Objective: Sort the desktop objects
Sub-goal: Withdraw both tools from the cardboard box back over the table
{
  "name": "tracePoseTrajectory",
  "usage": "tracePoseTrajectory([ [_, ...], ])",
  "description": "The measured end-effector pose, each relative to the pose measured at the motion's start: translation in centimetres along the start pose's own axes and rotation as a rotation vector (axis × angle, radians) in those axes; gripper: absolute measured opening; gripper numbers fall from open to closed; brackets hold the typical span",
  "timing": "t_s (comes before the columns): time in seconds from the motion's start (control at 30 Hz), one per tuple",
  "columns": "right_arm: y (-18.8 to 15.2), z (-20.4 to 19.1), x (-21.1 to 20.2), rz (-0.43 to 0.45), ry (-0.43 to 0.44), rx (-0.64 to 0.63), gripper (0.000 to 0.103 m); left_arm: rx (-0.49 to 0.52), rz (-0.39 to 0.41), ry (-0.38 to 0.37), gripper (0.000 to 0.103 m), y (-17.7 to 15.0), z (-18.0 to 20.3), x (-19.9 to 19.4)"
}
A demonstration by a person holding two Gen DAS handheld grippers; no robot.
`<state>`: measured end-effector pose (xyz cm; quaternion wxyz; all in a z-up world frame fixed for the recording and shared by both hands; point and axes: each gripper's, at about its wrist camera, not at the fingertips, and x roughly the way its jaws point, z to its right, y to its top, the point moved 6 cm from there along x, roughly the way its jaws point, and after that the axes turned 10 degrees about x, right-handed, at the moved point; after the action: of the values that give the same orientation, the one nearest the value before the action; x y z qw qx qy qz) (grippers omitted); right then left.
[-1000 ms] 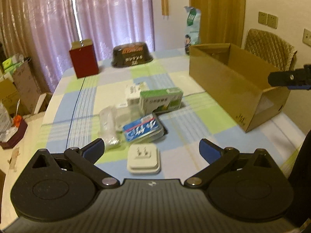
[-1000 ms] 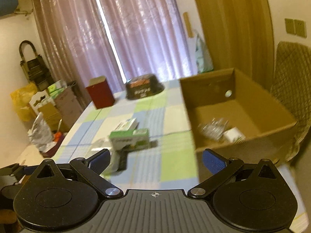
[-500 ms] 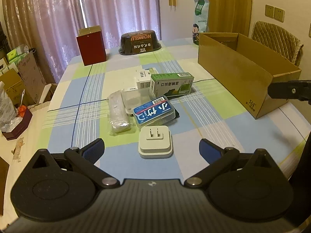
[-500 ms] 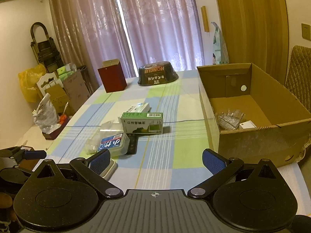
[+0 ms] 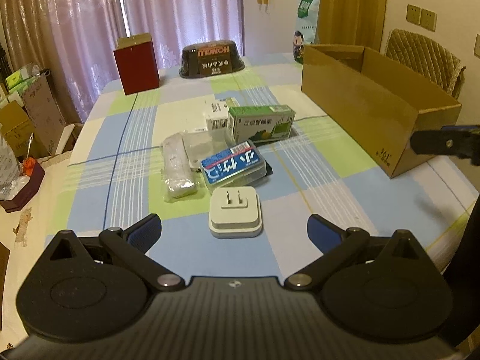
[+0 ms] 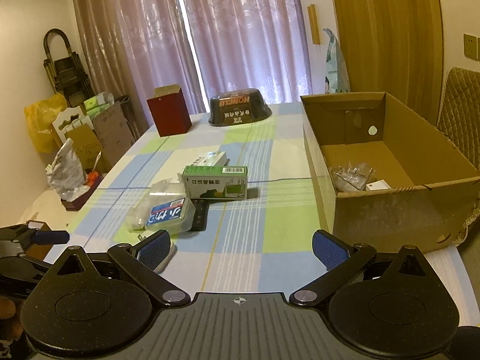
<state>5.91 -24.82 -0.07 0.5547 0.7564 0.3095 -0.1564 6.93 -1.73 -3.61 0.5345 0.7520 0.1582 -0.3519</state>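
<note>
A small pile lies mid-table on the checked cloth. It holds a white plug adapter (image 5: 235, 213), a clear box with a blue label (image 5: 232, 165) (image 6: 169, 215), a green carton (image 5: 260, 123) (image 6: 216, 182), a white carton (image 5: 218, 110) (image 6: 210, 159), a plastic-wrapped roll (image 5: 177, 168) and a black remote (image 6: 200, 215). My left gripper (image 5: 234, 232) is open, empty, just short of the adapter. My right gripper (image 6: 240, 247) is open and empty over the table's near edge. The open cardboard box (image 6: 390, 198) (image 5: 369, 102) on the right holds crinkled clear plastic (image 6: 354, 174) and a white item (image 6: 377, 184).
At the far end stand a dark red box (image 5: 136, 63), a black tub (image 5: 211, 60) and a tall snack bag (image 5: 305, 24). A padded chair (image 5: 426, 57) is behind the cardboard box. Cartons and bags crowd the floor at left (image 6: 75, 138).
The left gripper has pulled back and levelled, so the pile sits slightly farther off. The right gripper has swung left from the box and steadied. Both stay open.
</note>
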Motion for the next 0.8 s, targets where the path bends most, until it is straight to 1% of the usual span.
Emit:
tracePoseTrajectory([
  [0.13,0.1,-0.1,0.4,-0.02,-0.011,0.007,0.103,0.009,-0.017,-0.006,0.102,-0.3,0.0,1.2],
  [0.23,0.3,-0.4,0.6,-0.028,-0.029,0.0,0.103,0.004,0.001,-0.017,0.102,0.0,-0.2,1.7],
  [0.33,0.6,-0.8,0.8,-0.037,-0.049,-0.018,0.103,-0.003,-0.008,-0.014,0.102,-0.2,-0.8,2.8],
  [0.53,0.9,-1.7,1.5,-0.051,-0.044,-0.06,0.103,-0.023,-0.037,-0.013,0.102,-0.9,-1.6,4.3],
  [0.6,0.8,-1.9,1.9,-0.055,-0.038,-0.072,0.103,-0.013,-0.045,-0.015,0.102,-1.0,-1.6,4.4],
  [0.8,0.3,-1.8,3.7,-0.073,-0.042,-0.058,0.103,-0.004,-0.029,-0.036,0.101,-0.6,-1.2,4.9],
])
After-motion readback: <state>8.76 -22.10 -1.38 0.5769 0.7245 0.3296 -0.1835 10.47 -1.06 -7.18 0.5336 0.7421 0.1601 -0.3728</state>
